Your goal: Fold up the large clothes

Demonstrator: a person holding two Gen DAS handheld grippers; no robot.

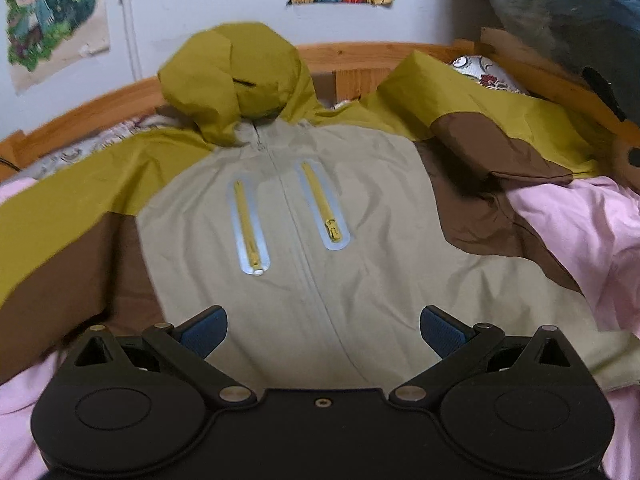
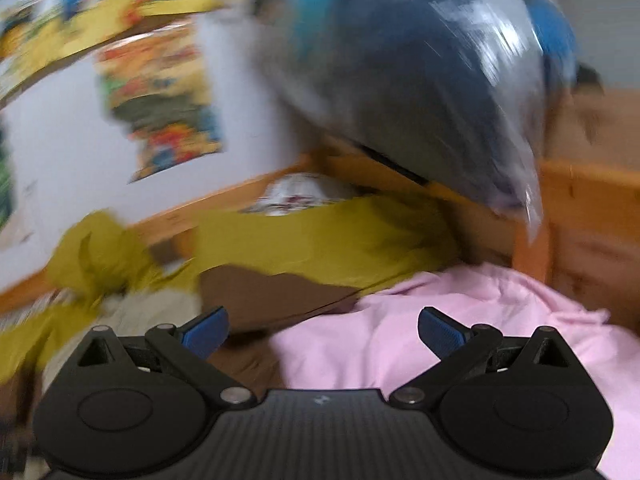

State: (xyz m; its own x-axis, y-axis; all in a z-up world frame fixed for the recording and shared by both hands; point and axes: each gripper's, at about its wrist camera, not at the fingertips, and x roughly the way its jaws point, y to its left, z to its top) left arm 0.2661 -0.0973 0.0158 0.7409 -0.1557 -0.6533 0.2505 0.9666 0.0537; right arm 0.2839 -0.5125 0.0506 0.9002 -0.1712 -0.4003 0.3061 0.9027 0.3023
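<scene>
The jacket (image 1: 320, 220) lies front-up, zipped, spread on the pink sheet (image 1: 580, 220); left of its zip, take the sleeve first (probably), folding it flat across; the left gripper (image 1: 323, 330) hangs above the hem, jaws apart and empty; the right gripper (image 2: 323, 330), likewise apart, nears the right sleeve (image 2: 280, 280).

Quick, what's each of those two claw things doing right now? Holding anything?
Left gripper: open, empty, above the jacket.
Right gripper: open, empty, above the pink sheet.
</scene>
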